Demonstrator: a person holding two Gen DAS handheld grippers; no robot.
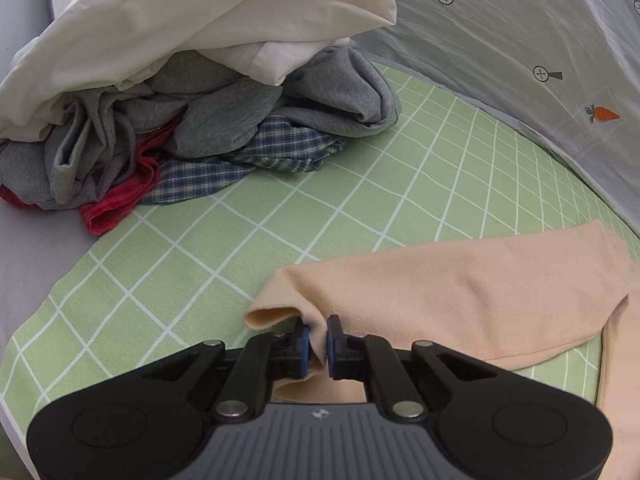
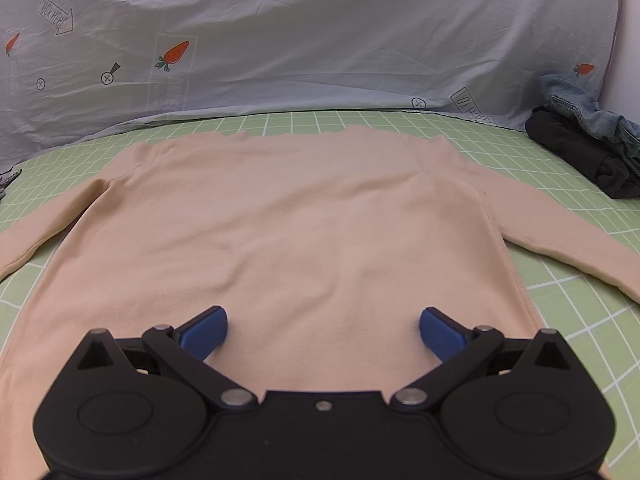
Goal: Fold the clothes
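Note:
A peach long-sleeved top [image 2: 304, 220] lies spread flat on the green grid mat [image 2: 580, 320], both sleeves out to the sides. My left gripper [image 1: 318, 344] is shut on the cuff end of one peach sleeve [image 1: 460, 296], which lies across the mat [image 1: 200, 264] in the left wrist view. My right gripper [image 2: 322, 332] is wide open and empty, just above the lower middle of the top's body.
A heap of unfolded clothes [image 1: 192, 92], white, grey, plaid and red, sits at the mat's far left. A dark garment with denim on it [image 2: 592, 148] lies at the far right. A pale carrot-print sheet [image 2: 280, 40] rises behind the mat.

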